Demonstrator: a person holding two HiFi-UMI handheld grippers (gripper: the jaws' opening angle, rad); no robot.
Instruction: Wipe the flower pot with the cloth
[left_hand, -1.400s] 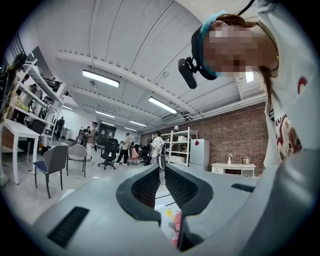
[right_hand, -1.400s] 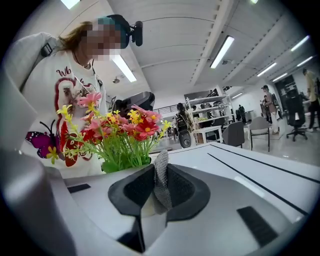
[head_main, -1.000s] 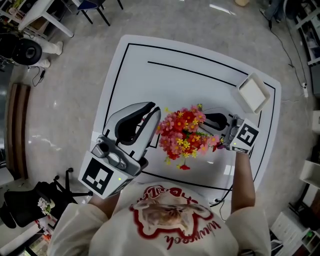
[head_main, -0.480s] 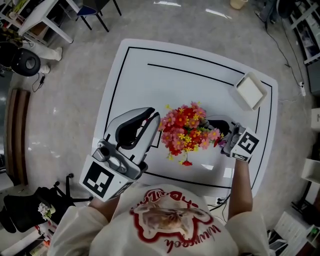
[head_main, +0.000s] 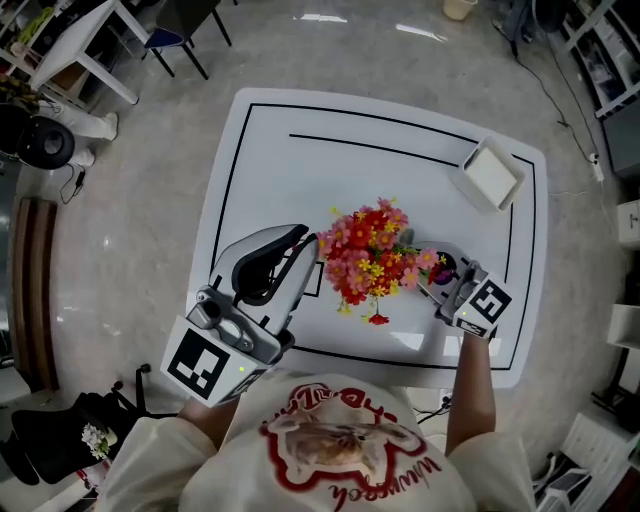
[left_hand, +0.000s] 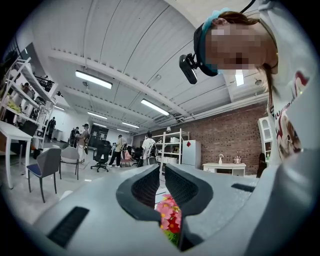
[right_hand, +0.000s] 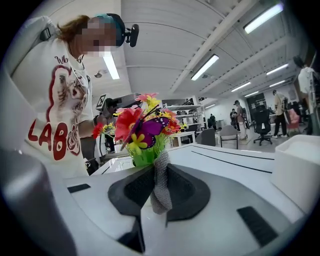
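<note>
1. Nearest the head camera we see the person's white shirt (head_main: 340, 450) with a red print. Both arms reach forward over the white surface (head_main: 300, 170).
2. The left tongs (head_main: 303, 240) lie level just left of the flowers (head_main: 368, 262). In the left gripper view the jaws are closed together and grip nothing. Only a thin slit remains, and pink and red blooms show through it.
3. The right tongs (head_main: 428, 272) sit at the right side of the flowers and tilt slightly downward. In the right gripper view they are clamped on a grey knitted cloth (right_hand: 160, 185), with one fold standing up between the pads.
4. The flowers stand on the surface between the two tongs, inside the black outline and toward its near side.
   - In the head view the flower pot is hidden beneath the blooms.
   - In the right gripper view the jaws and the cloth cover the pot. Green leaves and a purple butterfly (right_hand: 150, 127) rise just beyond the cloth.
   - We cannot tell whether the cloth touches the pot.
5. A shallow white tray (head_main: 492, 172) rests at the far right corner of the surface, well apart from the flowers.
6. Beyond the surface we see grey floor (head_main: 150, 200).
</note>
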